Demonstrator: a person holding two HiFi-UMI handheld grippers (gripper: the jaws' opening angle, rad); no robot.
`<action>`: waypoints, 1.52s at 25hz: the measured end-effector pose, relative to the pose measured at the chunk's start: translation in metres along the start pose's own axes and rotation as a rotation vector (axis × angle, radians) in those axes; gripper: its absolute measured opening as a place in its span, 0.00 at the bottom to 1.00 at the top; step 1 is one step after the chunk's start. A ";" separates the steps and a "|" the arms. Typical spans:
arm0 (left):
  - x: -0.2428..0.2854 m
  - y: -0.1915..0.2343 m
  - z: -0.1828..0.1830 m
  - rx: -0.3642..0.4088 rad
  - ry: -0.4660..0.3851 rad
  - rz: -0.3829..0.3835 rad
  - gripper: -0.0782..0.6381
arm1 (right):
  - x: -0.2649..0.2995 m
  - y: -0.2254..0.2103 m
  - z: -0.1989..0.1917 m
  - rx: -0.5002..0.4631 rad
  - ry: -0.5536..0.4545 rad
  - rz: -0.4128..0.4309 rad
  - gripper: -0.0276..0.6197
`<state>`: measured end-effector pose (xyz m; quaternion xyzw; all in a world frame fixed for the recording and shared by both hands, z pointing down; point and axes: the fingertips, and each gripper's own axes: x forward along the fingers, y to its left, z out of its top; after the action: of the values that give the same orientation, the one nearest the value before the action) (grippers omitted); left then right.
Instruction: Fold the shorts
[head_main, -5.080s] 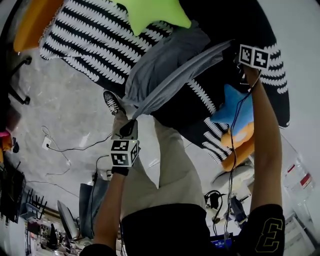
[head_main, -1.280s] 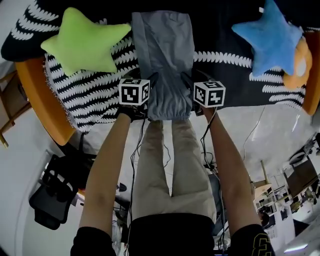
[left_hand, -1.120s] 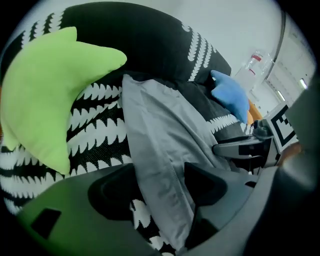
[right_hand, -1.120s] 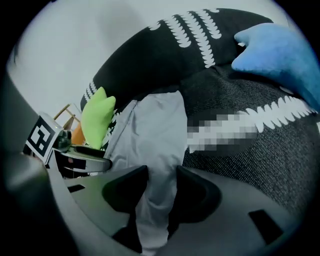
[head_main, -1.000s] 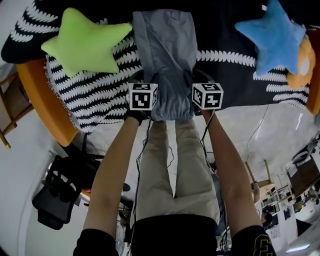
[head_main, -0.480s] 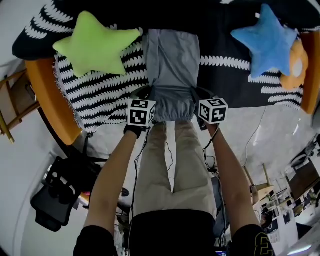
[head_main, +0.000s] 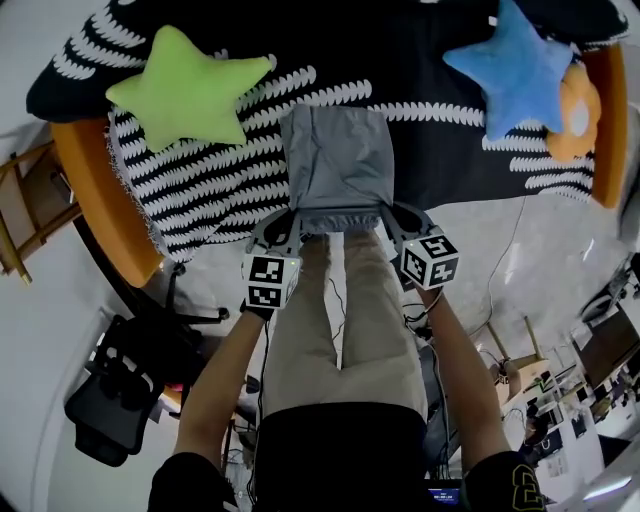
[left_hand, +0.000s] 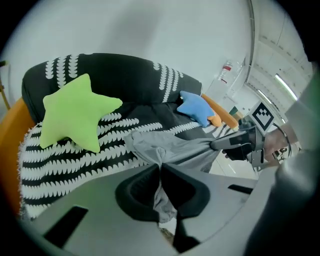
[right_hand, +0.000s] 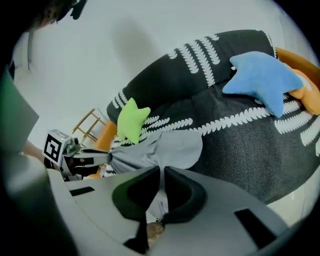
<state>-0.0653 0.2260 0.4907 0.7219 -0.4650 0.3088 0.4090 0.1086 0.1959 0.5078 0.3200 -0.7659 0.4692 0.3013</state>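
Observation:
The grey shorts (head_main: 335, 165) lie lengthwise on the black-and-white patterned sofa (head_main: 200, 185). Their near edge is lifted off the seat. My left gripper (head_main: 287, 222) is shut on the near left corner, and its own view shows grey cloth (left_hand: 170, 147) pinched between the closed black pads (left_hand: 145, 187). My right gripper (head_main: 393, 218) is shut on the near right corner, with cloth (right_hand: 167, 147) clamped in its jaws too. The edge is stretched taut between the two. Each gripper view shows the other gripper (left_hand: 235, 145) (right_hand: 75, 152) holding its end.
A green star pillow (head_main: 185, 85) lies left of the shorts and a blue star pillow (head_main: 515, 65) to the right, beside an orange cushion (head_main: 570, 115). The sofa has an orange rim (head_main: 95, 195). A person's legs (head_main: 340, 320) stand below, with cables on the floor.
Both grippers have closed on the near edge of the shorts and risen with it, drawing back toward the person. The cloth's near end has come up off the seat.

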 end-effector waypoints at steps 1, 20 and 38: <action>-0.004 -0.005 -0.002 -0.001 0.004 -0.009 0.15 | -0.007 0.002 -0.002 -0.010 -0.001 0.001 0.09; 0.014 0.038 0.342 0.166 -0.142 -0.082 0.15 | -0.050 -0.020 0.356 -0.379 -0.310 -0.107 0.09; 0.144 0.050 0.032 0.227 0.016 -0.097 0.15 | 0.097 -0.100 0.047 -0.328 0.002 -0.141 0.09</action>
<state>-0.0545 0.1260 0.6099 0.7827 -0.3882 0.3452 0.3428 0.1189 0.0975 0.6162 0.3190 -0.8075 0.3159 0.3825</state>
